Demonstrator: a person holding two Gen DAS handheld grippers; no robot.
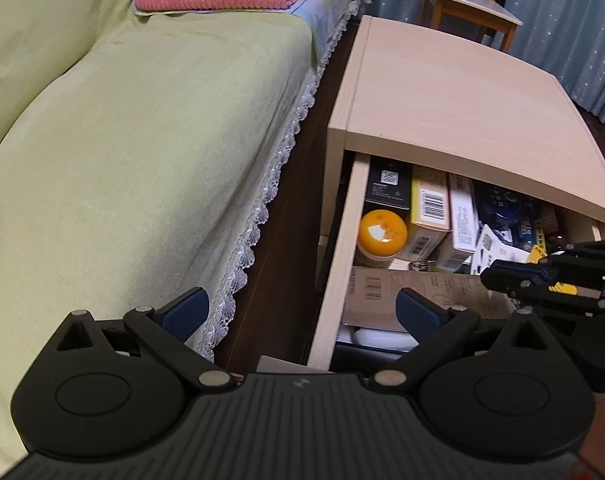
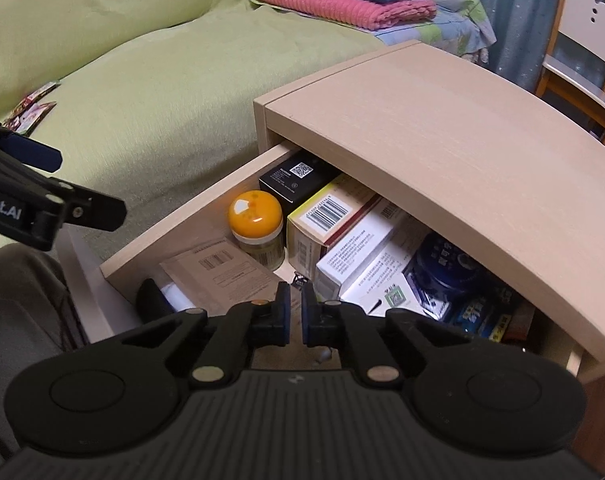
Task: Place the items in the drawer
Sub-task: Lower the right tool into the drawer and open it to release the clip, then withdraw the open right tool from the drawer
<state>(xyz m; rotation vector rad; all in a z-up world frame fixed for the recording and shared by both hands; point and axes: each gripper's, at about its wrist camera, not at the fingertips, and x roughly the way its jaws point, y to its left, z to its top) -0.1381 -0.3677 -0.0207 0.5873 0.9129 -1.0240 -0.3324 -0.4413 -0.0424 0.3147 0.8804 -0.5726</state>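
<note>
2 grippers hover by the open drawer point(image 2: 142, 258). Left gripper point(image 1: 302, 312) gapes empty; right gripper point(image 2: 295, 312) is nearly closed, holding nothing.

Left gripper point(image 1: 302, 312): fingers spread wide apart, nothing between the pads; right gripper point(image 2: 295, 312): fingers drawn nearly together, a narrow gap remaining, nothing visibly clamped; both point forward and downward.

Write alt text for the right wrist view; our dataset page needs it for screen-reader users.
The right gripper, nearly shut and empty, hovers over an open drawer crammed with boxes and a yellow-lidded jar. A green-covered bed lies behind.
</note>
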